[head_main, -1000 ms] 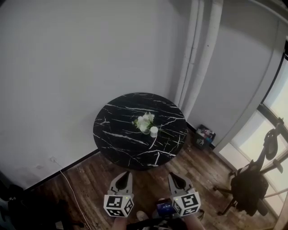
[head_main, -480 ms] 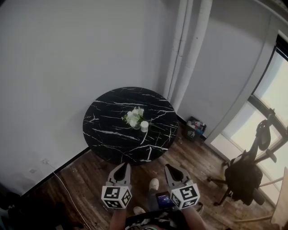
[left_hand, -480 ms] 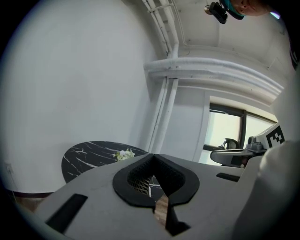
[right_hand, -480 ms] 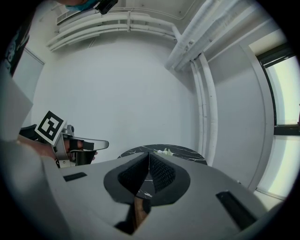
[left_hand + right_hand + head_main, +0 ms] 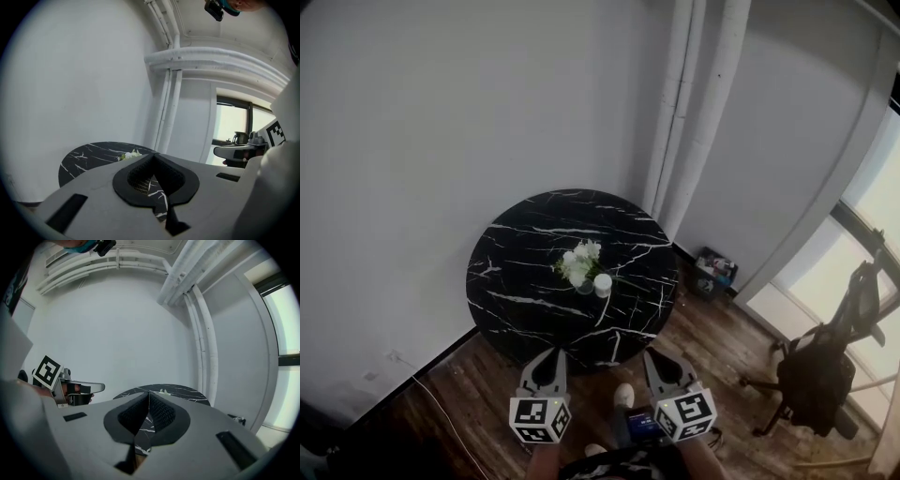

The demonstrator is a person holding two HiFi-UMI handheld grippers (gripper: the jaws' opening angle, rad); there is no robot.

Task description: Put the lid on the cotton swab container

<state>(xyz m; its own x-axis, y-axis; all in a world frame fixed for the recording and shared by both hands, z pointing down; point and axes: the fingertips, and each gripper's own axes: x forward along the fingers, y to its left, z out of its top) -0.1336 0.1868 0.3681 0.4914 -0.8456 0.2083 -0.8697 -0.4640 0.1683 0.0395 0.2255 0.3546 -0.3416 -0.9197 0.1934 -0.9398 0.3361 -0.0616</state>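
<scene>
Both my left fingers point(image 5: 546, 371) and right fingers point(image 5: 664, 371) are pinched together, holding nothing. The white cotton swab container point(image 5: 603, 284) sits mid-tabletop point(image 5: 511, 281), just beside the flowers point(image 5: 578, 264). It's straight ahead and well apart from both, neither side really nearer. Can't pick out the lid.

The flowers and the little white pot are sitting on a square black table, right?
Not quite. The table is round, not square, as the head view shows. The rest is right: it is black, and the flowers and the little white pot are sitting on it.
</scene>
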